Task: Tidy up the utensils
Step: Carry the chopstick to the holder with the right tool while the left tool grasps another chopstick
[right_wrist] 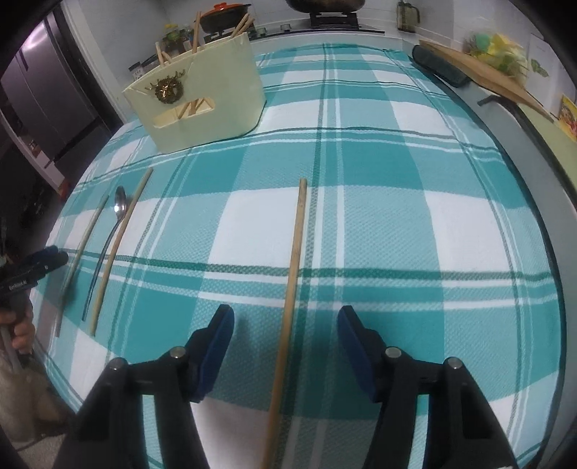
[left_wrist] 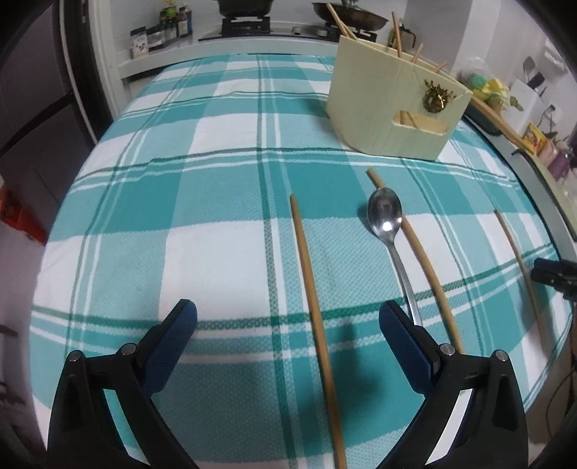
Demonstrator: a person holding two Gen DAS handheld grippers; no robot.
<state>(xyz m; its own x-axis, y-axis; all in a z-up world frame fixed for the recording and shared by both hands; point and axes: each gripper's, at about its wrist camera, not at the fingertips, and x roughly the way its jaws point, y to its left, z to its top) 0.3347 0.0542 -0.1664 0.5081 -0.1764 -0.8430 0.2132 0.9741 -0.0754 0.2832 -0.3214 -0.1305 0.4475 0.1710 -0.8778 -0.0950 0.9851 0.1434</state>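
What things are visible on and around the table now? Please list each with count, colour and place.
chopsticks: three loose, tan, flat on the cloth
spoon: one, silver, between two chopsticks
holder: one, cream, far side, several chopsticks inside
tablecloth: one, teal and white checks, over the table
pots: two, dark, on the stove behind
bottles: several, dark, on the counter
left hand-held gripper: open, blue pads
right hand-held gripper: open, blue pads

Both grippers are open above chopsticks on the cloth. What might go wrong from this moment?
The left gripper straddles a chopstick, but its right finger sits over the spoon handle and may catch it. The right gripper could roll its thin chopstick on the cloth. The holder already holds chopsticks that may block insertion.
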